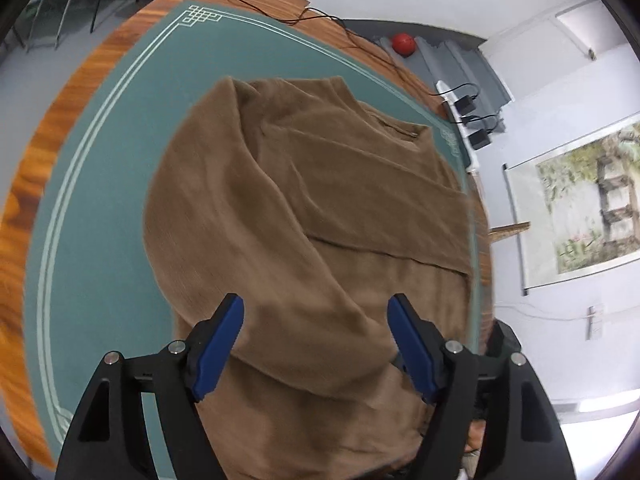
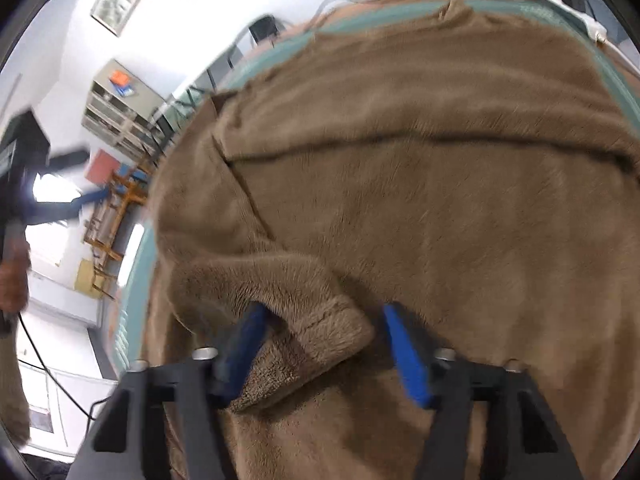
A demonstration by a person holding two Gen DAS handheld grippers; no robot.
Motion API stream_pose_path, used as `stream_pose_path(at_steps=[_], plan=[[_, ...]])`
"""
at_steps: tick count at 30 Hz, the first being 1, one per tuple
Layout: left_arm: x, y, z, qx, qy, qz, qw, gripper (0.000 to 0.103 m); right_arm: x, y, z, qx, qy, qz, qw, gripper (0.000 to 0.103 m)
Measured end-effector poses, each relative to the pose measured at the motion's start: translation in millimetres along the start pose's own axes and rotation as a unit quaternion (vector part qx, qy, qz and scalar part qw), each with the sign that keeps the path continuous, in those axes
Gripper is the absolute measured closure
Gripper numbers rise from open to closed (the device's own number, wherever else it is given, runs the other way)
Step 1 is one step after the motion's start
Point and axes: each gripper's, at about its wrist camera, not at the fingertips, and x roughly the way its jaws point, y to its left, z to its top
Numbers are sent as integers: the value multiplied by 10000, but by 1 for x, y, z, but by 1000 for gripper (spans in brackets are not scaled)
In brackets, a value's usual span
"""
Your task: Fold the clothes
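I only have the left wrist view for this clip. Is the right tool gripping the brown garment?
Observer: No. The right tool is open, with a folded cuff-like flap of the brown garment between its fingers.
Operator: Is that flap flat?
Observer: No, it is turned over, showing a rougher underside.
Operator: Anything past the table on that side?
Observer: A grey shelf unit stands against the wall.

Brown garment (image 2: 440,208) plush, fuzzy cloth; mat (image 1: 100,168) matt teal; table (image 1: 52,152) glossy wood.
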Motion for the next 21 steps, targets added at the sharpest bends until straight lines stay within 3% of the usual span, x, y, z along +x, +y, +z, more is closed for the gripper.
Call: stream_pose_path(at_steps=[6, 11, 15, 21], plan=[[36, 33, 58, -96, 125, 61, 9999, 25, 1, 25, -9, -262, -77, -493, 9984, 84], [63, 44, 94, -150, 141, 306, 9993, 25, -18, 45, -13, -300, -474, -715, 9959, 89], [79, 44, 116, 85, -28, 832, 9965, 24, -38, 60, -9, -327, -770, -861, 9928, 89], [100, 46, 133, 293, -125, 1461, 9888, 24, -41, 57, -4, -121, -728, -916, 9931, 89]])
